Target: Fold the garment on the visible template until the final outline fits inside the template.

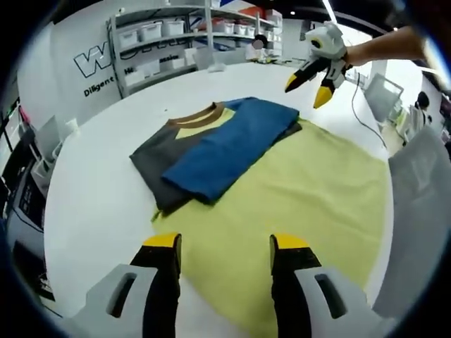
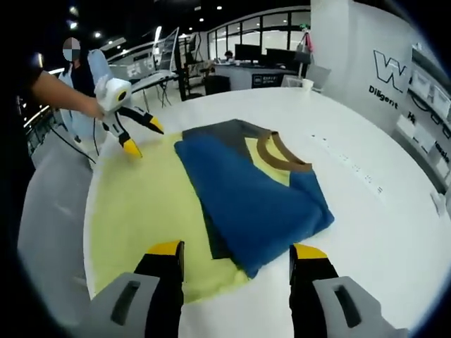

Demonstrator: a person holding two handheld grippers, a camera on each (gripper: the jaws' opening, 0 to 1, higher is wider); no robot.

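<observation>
A folded T-shirt [image 1: 218,148] [image 2: 246,190], blue on top with grey sides, a yellow chest patch and a brown collar, lies half on the yellow-green template mat [image 1: 317,204] [image 2: 137,211] and half on the white table. In the left gripper view my left gripper [image 1: 225,246] stands open over the mat's near edge, empty, short of the shirt. My right gripper [image 1: 308,90] hangs open beyond the shirt's far corner. In the right gripper view my right gripper [image 2: 237,252] is open just before the shirt's near corner, and the left gripper [image 2: 143,137] hovers open above the mat's far side.
The mat lies on a large round white table [image 1: 99,190] [image 2: 380,232]. Shelves with bins [image 1: 169,35] stand behind it along a lettered wall. A cable [image 1: 363,113] trails over the table edge. A person [image 2: 74,70] holds the grippers; desks and chairs [image 2: 211,81] fill the room beyond.
</observation>
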